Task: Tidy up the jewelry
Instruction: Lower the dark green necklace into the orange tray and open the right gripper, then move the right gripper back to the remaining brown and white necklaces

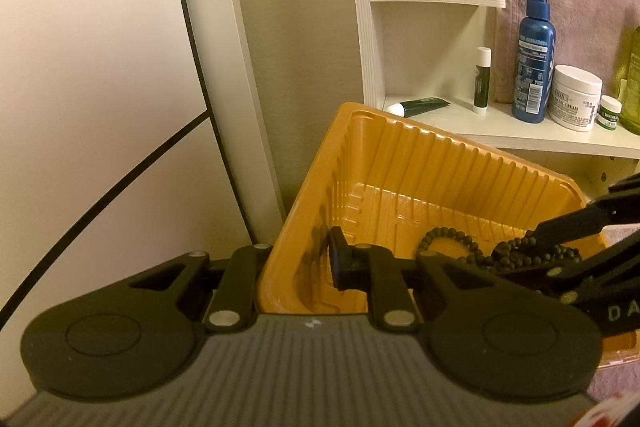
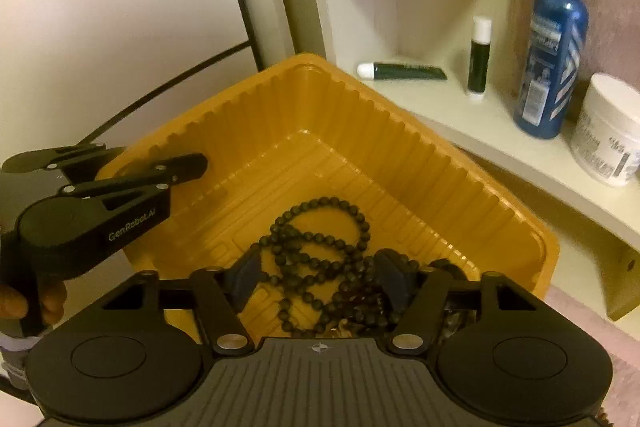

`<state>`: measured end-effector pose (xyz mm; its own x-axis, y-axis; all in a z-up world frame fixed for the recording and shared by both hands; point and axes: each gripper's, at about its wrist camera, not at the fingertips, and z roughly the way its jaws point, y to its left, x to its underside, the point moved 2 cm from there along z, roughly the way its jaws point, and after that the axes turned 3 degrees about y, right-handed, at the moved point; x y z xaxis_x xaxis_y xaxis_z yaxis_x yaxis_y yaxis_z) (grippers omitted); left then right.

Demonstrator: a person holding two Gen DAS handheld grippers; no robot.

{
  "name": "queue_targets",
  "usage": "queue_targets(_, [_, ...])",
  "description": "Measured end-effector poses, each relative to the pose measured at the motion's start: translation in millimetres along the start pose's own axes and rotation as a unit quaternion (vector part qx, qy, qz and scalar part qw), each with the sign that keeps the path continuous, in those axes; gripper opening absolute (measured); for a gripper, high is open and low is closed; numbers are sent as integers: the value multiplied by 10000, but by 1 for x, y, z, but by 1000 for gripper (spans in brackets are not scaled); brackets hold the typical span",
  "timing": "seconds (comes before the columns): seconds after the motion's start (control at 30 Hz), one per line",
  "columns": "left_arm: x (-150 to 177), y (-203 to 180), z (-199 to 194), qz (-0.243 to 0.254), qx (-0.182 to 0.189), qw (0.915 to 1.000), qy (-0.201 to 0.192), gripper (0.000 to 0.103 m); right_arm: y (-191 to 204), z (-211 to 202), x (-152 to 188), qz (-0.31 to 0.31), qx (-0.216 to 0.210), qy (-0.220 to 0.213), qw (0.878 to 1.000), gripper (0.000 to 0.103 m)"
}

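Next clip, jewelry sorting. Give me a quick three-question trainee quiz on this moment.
1. True or false: the bead string lies inside the yellow tray.
2. The right tongs are: A) shut on a ring, B) open astride the beads, C) outside the tray.
3. What do the left tongs clamp?
Key: 1 true; 2 B; 3 the tray's rim.

Tray (image 2: 420, 155): one, yellow. In tray: one bead string (image 2: 320, 247). On shelf (image 1: 520, 135) behind tray: one spray bottle (image 1: 534, 55), two jars (image 1: 574, 99) (image 1: 610, 111), one lip balm (image 1: 482, 81), one tube (image 1: 420, 105). Hand-held grippers: two (image 1: 334, 259) (image 2: 316, 279).
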<state>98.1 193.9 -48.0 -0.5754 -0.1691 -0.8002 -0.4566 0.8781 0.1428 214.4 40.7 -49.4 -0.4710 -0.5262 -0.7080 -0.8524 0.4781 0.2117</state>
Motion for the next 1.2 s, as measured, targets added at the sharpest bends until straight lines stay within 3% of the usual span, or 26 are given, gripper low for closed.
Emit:
queue_targets(0.73, [0, -3, 6, 65, -50, 10000, 45, 17, -36, -55, 29, 765, 310, -421, 9957, 69])
queue_targets(1.03, [-1, -3, 6, 85, -66, 9999, 45, 18, -66, -104, 76, 1592, 416, -732, 9836, 69])
queue_targets(1.2, [-1, -3, 6, 94, -88, 9999, 50, 18, -86, -130, 109, 1979, 743, -770, 9744, 69])
